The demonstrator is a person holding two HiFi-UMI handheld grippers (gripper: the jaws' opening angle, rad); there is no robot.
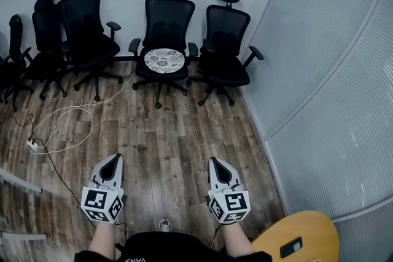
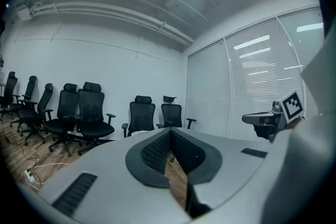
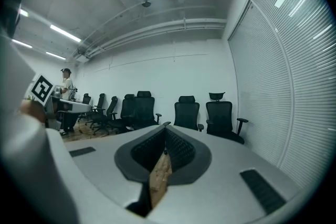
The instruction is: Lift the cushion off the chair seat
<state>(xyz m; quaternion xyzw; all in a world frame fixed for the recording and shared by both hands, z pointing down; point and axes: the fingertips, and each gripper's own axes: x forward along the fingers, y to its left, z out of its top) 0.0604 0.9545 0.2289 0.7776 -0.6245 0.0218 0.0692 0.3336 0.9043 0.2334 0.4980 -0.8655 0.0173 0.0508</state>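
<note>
A round, pale patterned cushion (image 1: 164, 59) lies on the seat of a black office chair (image 1: 166, 18) against the far wall. My left gripper (image 1: 116, 157) and right gripper (image 1: 214, 161) hover over the wooden floor at the bottom of the head view, well short of the chair. Both are shut with nothing between the jaws and point toward the chairs. In the left gripper view the same chair (image 2: 140, 117) shows far off past my left gripper (image 2: 170, 132). The right gripper view shows the chair (image 3: 188, 113) beyond my right gripper (image 3: 166, 127).
More black office chairs (image 1: 84, 27) stand left of the cushioned one, and another (image 1: 226, 40) stands to its right. A white cable and power strip (image 1: 34, 145) lie on the floor at left. A blinds-covered glass wall (image 1: 331, 70) runs along the right; a round wooden table (image 1: 304, 239) sits bottom right.
</note>
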